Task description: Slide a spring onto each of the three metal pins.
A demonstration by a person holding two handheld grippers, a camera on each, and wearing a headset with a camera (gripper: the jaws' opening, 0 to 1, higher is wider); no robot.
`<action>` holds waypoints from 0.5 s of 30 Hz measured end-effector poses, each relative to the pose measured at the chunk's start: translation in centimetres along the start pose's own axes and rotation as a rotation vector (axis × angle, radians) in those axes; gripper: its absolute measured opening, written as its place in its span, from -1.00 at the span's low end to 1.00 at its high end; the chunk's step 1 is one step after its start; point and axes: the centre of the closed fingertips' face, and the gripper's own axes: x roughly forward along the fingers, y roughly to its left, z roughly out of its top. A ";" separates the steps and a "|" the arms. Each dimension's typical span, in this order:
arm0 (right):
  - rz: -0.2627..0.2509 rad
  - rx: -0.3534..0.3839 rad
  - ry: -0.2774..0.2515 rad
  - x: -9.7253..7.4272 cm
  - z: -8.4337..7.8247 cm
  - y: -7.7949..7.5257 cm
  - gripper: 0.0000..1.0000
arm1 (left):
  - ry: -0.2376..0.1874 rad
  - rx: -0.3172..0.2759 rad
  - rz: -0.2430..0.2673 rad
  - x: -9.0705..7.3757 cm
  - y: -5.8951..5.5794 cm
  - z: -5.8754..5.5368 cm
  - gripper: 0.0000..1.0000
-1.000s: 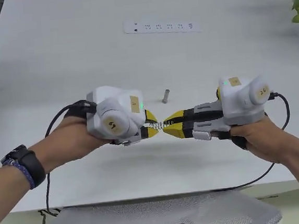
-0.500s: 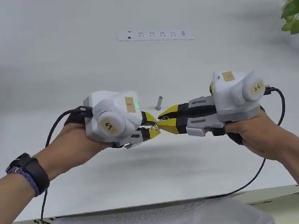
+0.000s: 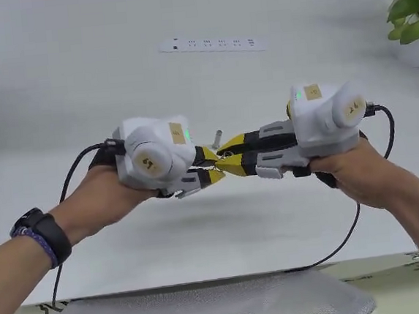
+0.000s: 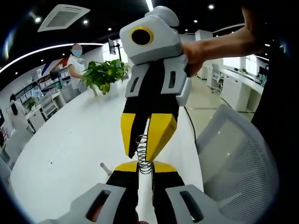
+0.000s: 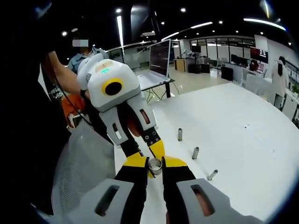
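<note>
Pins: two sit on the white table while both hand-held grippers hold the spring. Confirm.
Not two: the right gripper view shows three pins on the white table. The left hand-held gripper and right hand-held gripper do hold the spring.

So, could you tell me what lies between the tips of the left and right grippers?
A spring bridges the left gripper and right gripper, one end between each pair of jaws; the left gripper view shows it best.

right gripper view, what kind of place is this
Most likely an open-plan office: a monitor on a side desk, more workstations further back, ceiling strip lights, and a long white table.
</note>
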 end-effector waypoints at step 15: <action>0.022 -0.061 0.103 -1.7 -0.6 0.4 -0.52 | 0.001 0.012 -0.021 0.4 -0.6 0.2 -0.96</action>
